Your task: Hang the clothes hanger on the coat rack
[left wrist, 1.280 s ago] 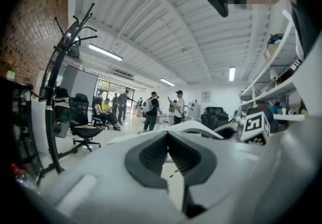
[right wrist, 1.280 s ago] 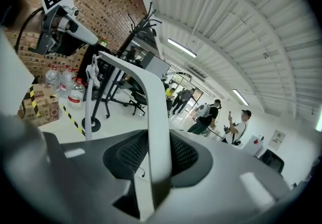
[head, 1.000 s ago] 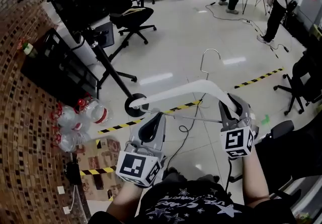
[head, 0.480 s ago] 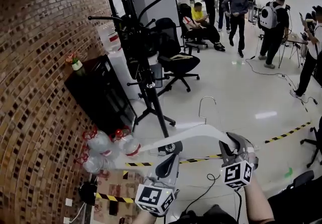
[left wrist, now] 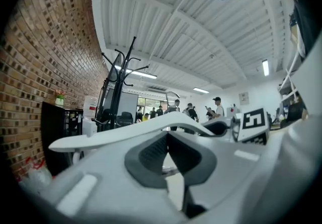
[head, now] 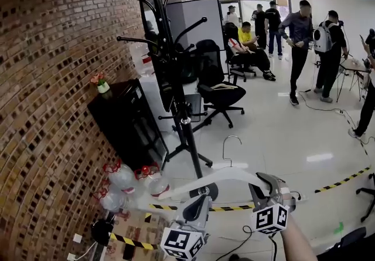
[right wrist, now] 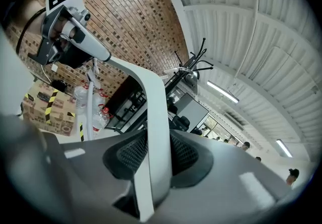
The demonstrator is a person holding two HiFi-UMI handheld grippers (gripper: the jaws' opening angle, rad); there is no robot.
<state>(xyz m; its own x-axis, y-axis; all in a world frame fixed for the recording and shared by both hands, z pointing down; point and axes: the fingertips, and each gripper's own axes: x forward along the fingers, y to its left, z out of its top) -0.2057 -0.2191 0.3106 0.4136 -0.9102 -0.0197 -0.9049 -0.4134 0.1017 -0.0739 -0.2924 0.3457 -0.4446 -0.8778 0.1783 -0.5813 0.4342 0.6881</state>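
Gripping the white clothes hanger (head: 218, 175) at both ends, the two claws hold it in the air low in the head view. It hangs in front of the black coat rack (head: 173, 72) and apart from all its hooks.

The right gripper (head: 261, 183) has its jaws narrowed onto the hanger's flat white arm. In its own view that arm stands edge-on between the ribbed pads (right wrist: 129, 154), and both press on it.

The left gripper (head: 202, 200) is harder to read. In its own view the jaws nearly meet at the tips just under the hanger's other arm. A thin lower rod (left wrist: 170, 171) shows in the gap further down, so the gripper appears clamped on that rod.

From the head view the rod is barely traceable, and the wire hook (head: 231, 136) is thin and pale against the floor (head: 281, 131). The rack's foot is partly hidden behind the hanger and the left gripper. The left marker cube (head: 183, 243) is cut off by the bottom edge, and only a forearm (head: 299, 242) of the person shows. Water bottles (head: 126, 180) lie heaped on the floor by the brick wall (head: 53, 107), overlapping one another.
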